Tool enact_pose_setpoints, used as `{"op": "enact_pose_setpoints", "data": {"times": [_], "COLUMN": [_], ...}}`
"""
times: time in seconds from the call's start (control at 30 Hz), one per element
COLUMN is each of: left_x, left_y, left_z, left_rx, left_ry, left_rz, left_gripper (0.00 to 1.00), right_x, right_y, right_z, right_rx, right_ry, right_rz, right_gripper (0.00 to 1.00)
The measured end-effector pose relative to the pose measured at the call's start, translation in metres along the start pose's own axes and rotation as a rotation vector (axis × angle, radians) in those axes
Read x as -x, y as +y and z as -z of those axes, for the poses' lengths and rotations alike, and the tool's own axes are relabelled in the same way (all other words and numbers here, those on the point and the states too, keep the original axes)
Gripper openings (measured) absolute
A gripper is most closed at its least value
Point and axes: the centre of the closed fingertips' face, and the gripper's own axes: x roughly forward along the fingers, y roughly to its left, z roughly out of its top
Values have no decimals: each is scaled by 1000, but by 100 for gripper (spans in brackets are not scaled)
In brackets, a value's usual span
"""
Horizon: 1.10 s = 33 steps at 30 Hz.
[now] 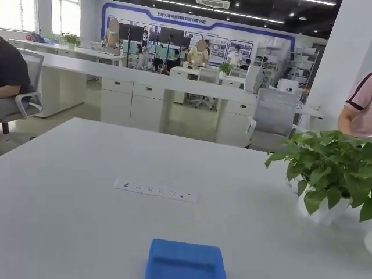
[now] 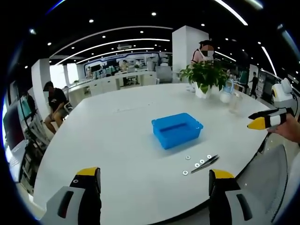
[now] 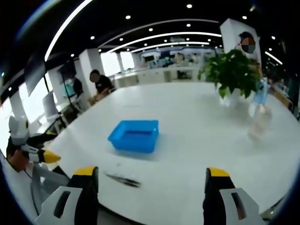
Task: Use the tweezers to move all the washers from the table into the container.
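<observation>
Left tongs (image 2: 154, 172) and right tongs (image 3: 151, 171) spread, empty; tweezers (image 2: 206, 163), perhaps five washers (image 2: 196, 165) near table (image 2: 117, 140) edge, before container (image 2: 176, 130).

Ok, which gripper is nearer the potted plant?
Right. The right gripper is on the potted plant's side of the table; the left gripper is farther away.

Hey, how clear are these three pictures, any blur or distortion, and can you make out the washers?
Head view: soft all over, with bright windows at top left. Left gripper view: fisheye bows the table edge, yet the washers read clearly. Right gripper view: blurred; the tweezers smear, and there the washers are too blurred to tell.
</observation>
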Motion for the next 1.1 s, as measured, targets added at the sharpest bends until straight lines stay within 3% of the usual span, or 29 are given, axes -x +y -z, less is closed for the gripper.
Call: {"op": "enact_pose_setpoints", "data": {"times": [0.73,1.1], "left_x": [-6,-15], "left_y": [-4,-12], "left_z": [0,-5], "left_rx": [-3,-38], "left_ry": [12,9], "left_rz": [0,61], "left_gripper": [97,89], "right_x": [-3,-5], "right_y": [-5,-7], "right_z": [1,3], "right_rx": [11,2], "right_ry": [18,13], "right_rz": [-4,-1], "right_gripper": [92,91]}}
